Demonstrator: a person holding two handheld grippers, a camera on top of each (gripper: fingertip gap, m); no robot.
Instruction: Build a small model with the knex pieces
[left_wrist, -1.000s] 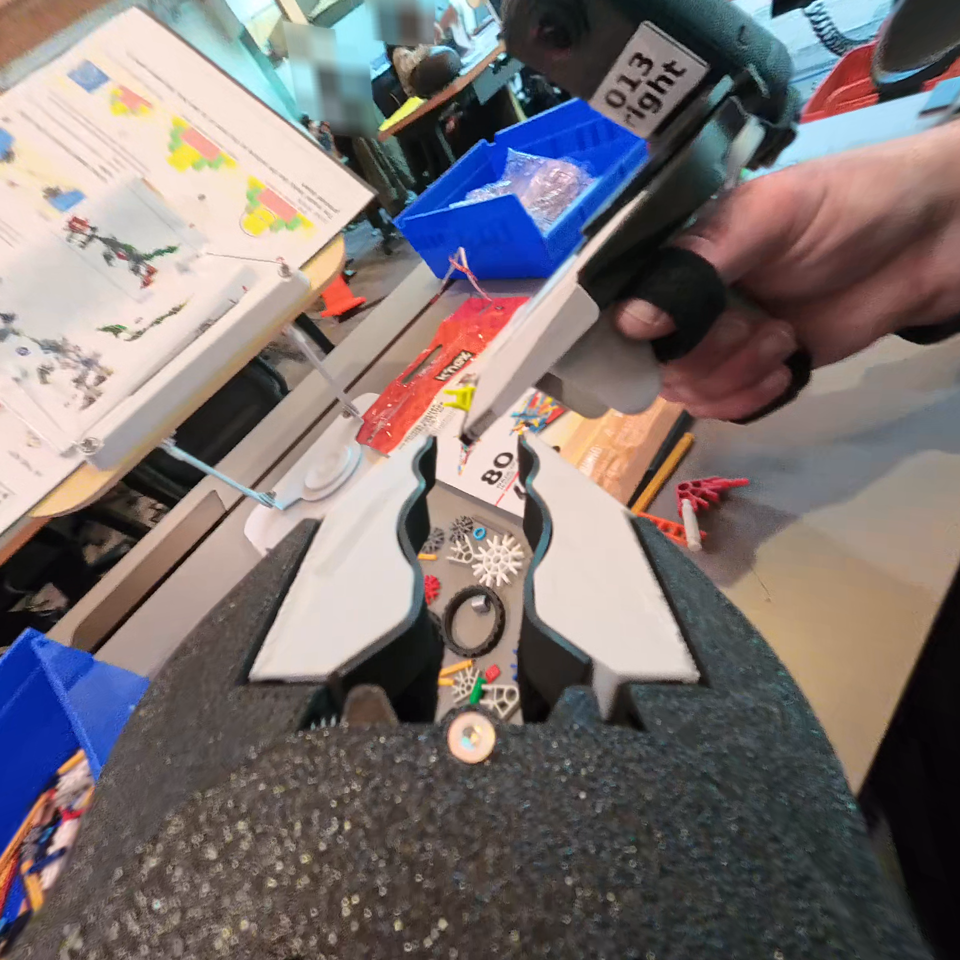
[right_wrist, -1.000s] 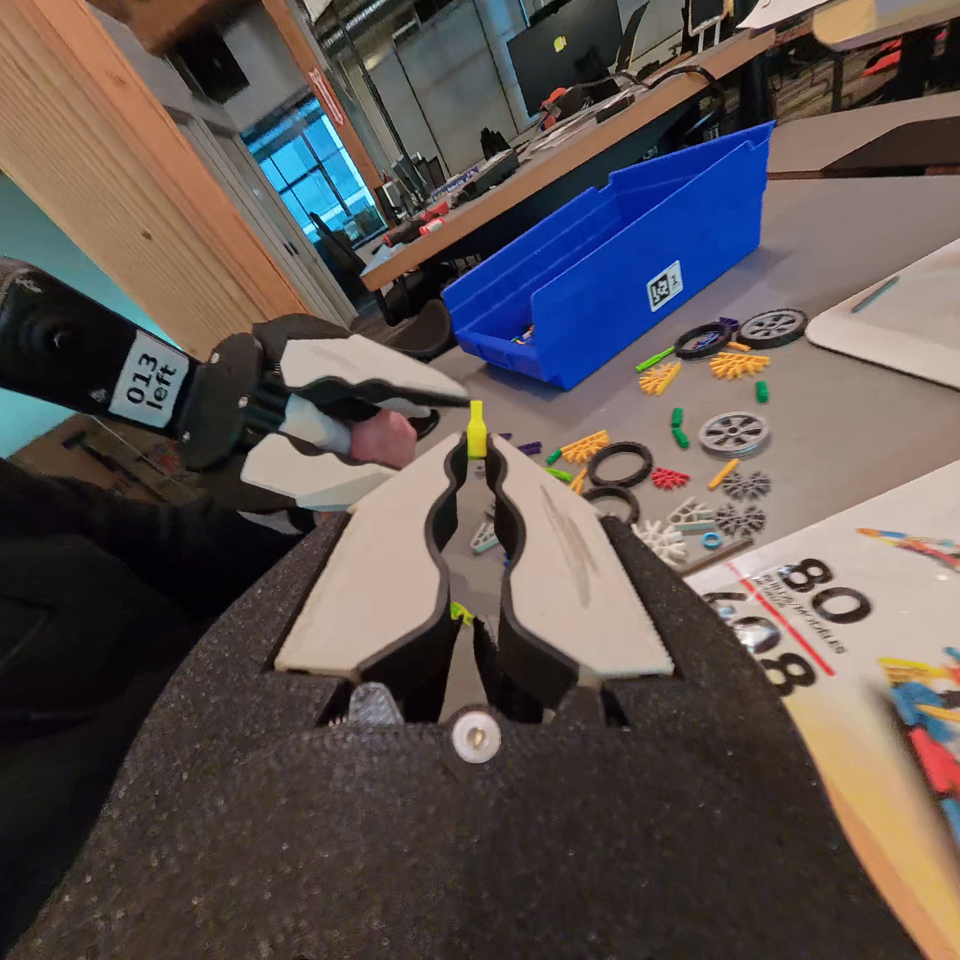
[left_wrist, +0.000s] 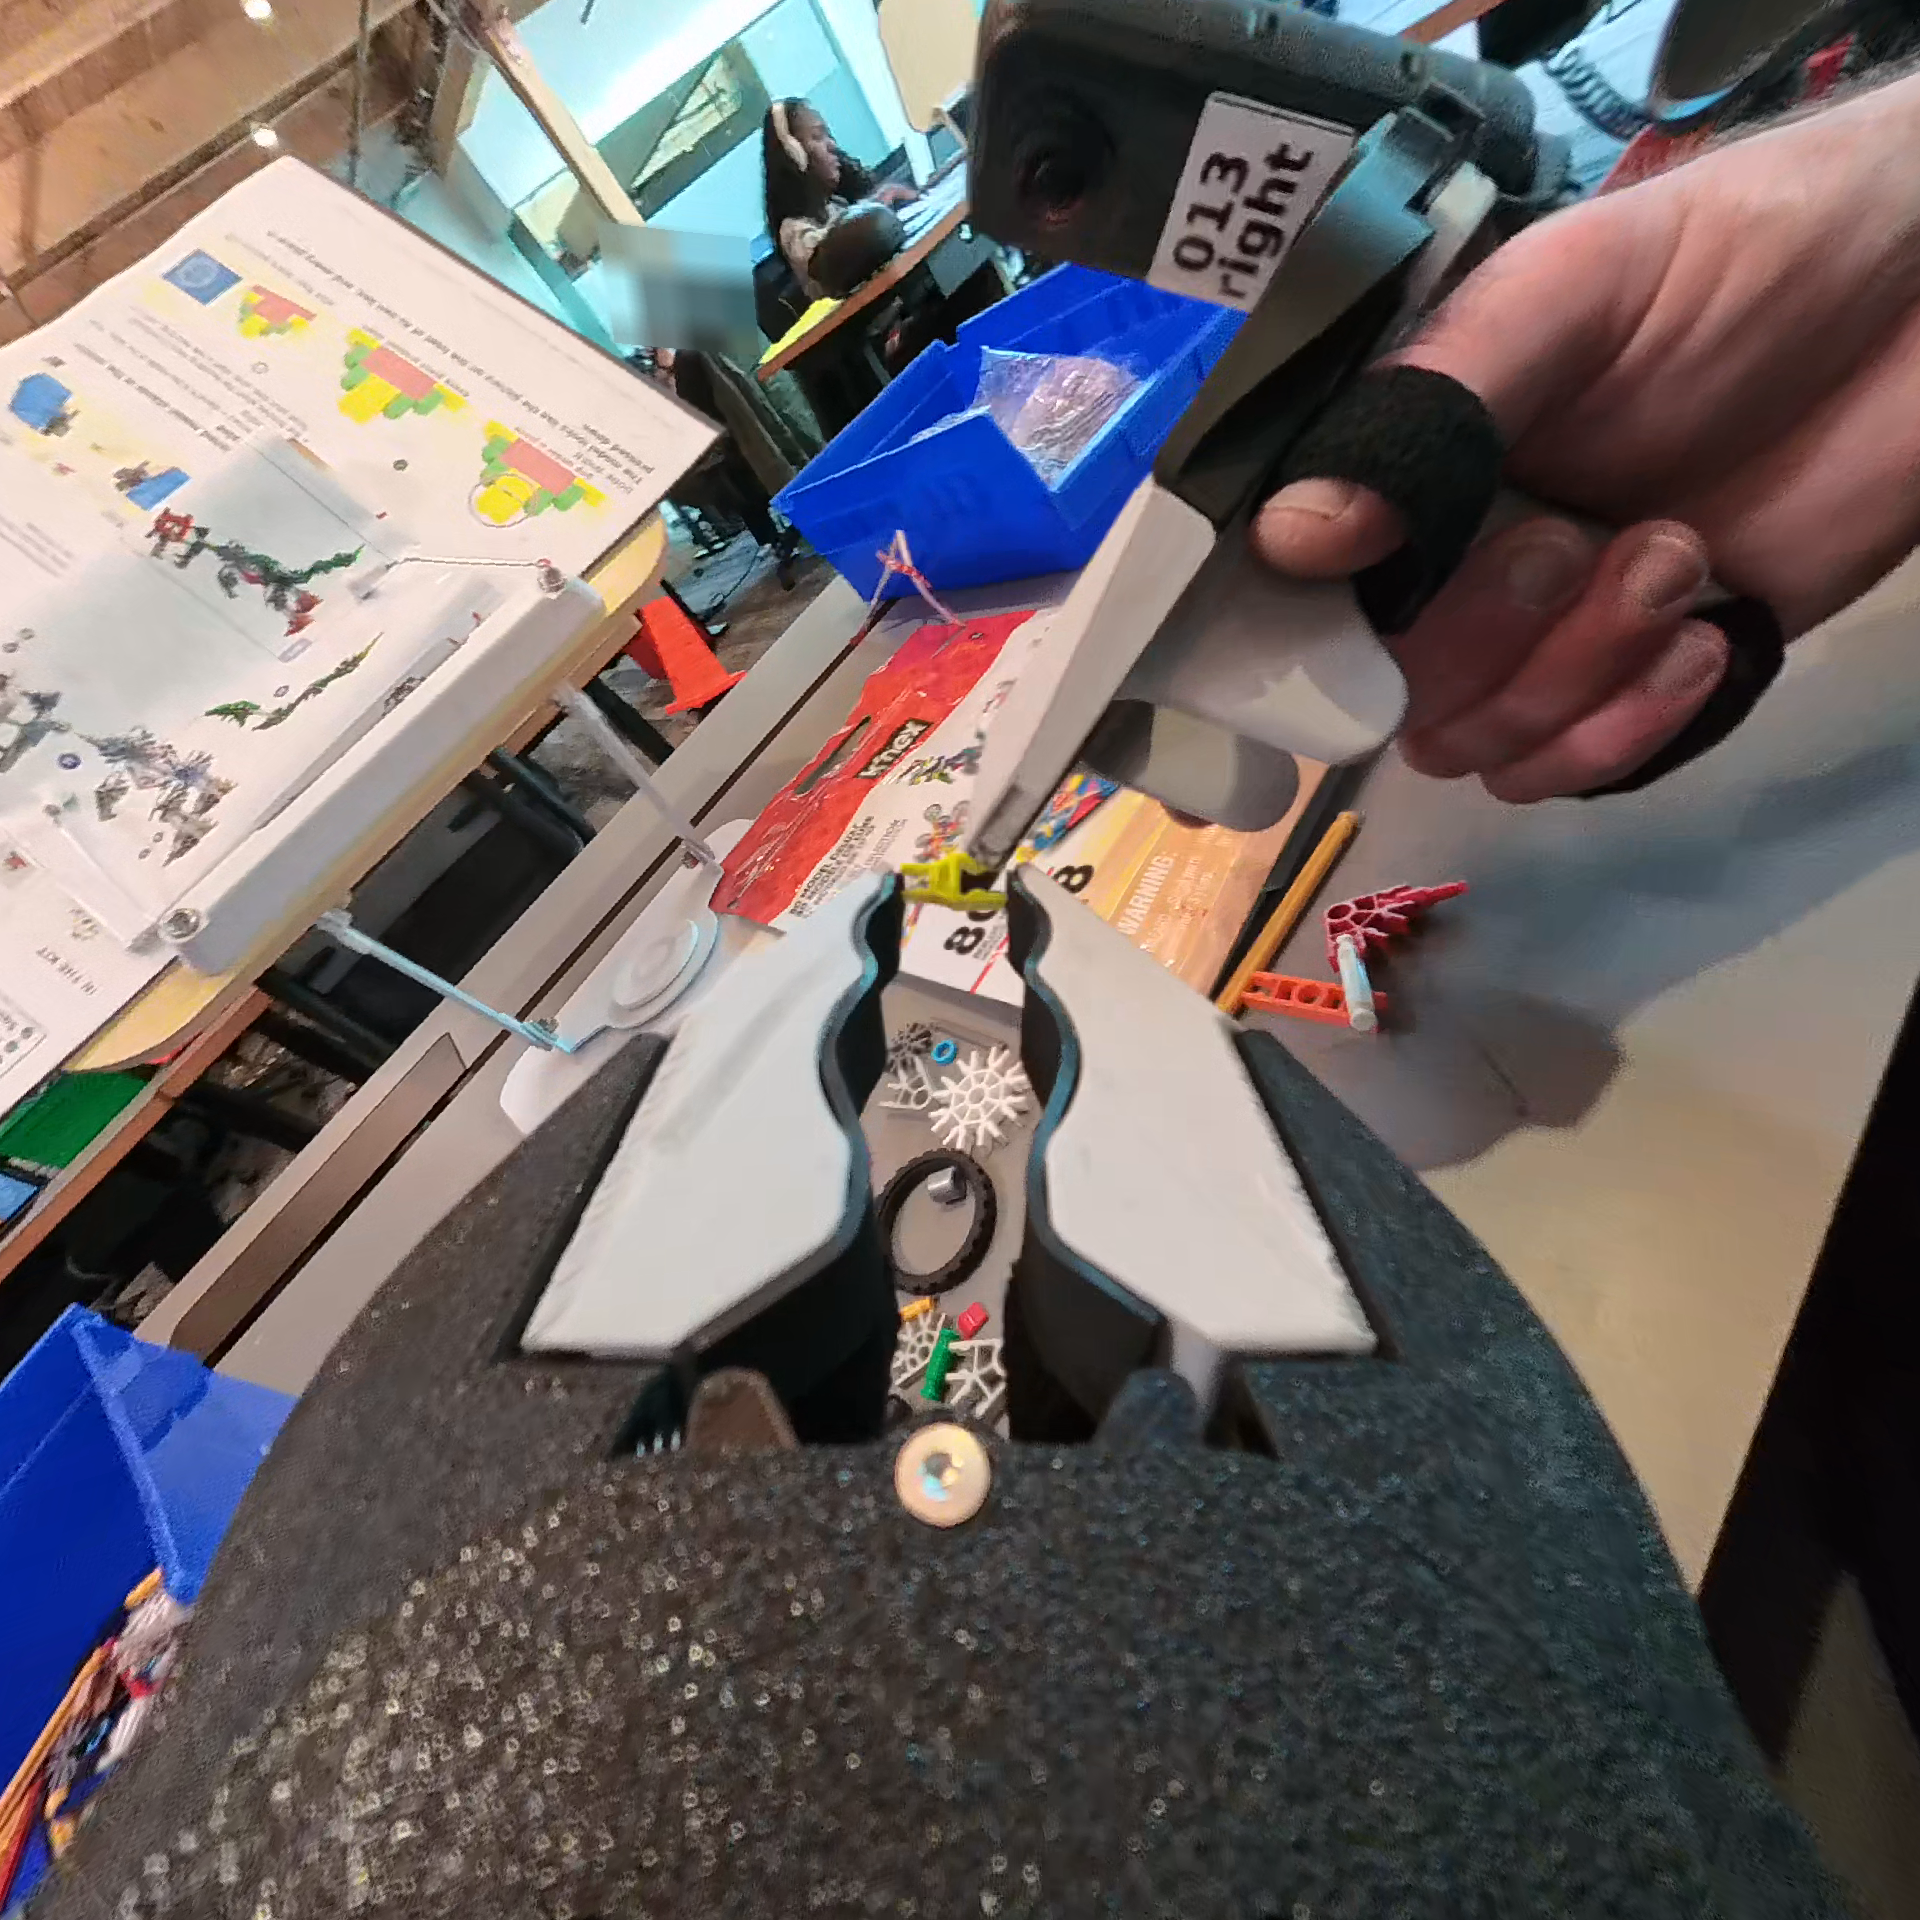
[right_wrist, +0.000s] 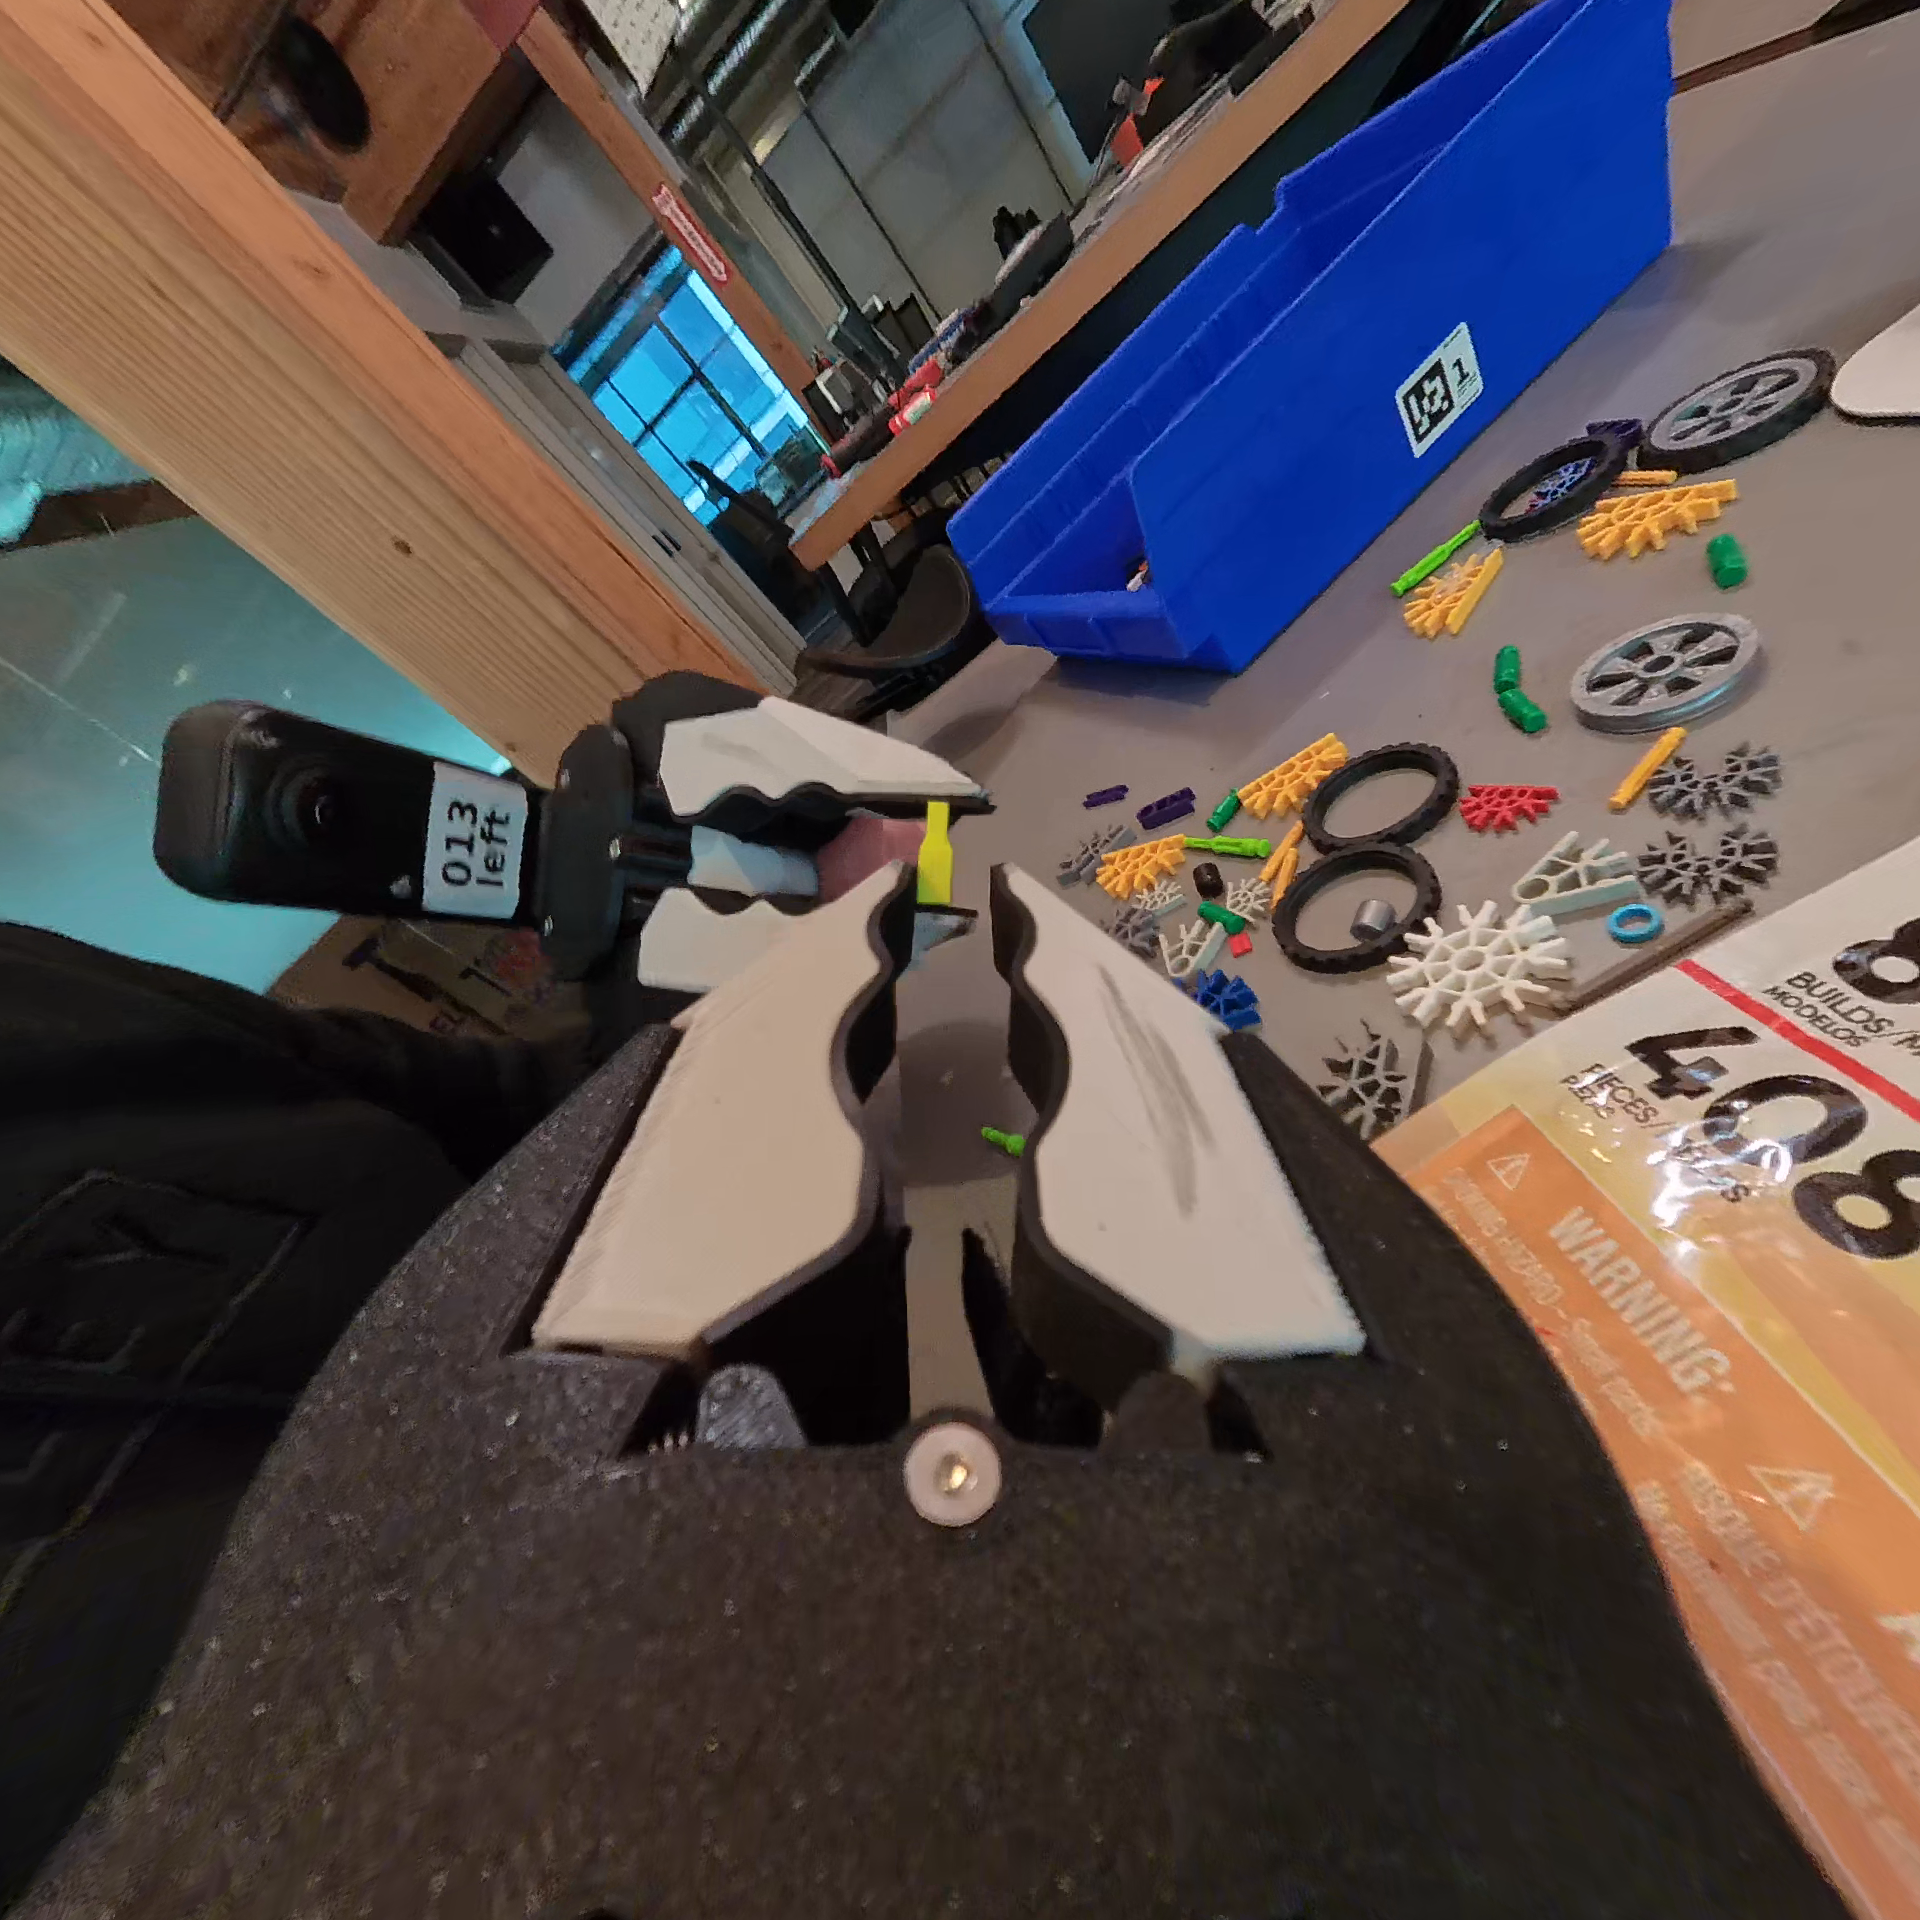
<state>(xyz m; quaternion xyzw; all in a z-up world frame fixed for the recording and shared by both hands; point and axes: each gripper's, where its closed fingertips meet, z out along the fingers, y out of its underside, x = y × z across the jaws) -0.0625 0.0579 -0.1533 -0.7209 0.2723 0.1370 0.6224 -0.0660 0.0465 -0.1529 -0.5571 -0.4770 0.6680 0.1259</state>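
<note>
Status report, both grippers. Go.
Left gripper shut on yellow rod. Right gripper open, tips flanking the rod. Loose parts lie on the table below.

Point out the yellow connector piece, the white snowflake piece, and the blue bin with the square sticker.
yellow connector piece (right_wrist: 935, 854), right wrist view, on its shaft.
white snowflake piece (right_wrist: 1481, 968), right wrist view, on its hub.
blue bin (right_wrist: 1299, 499), right wrist view, on its long side wall left of the sticker.
</note>
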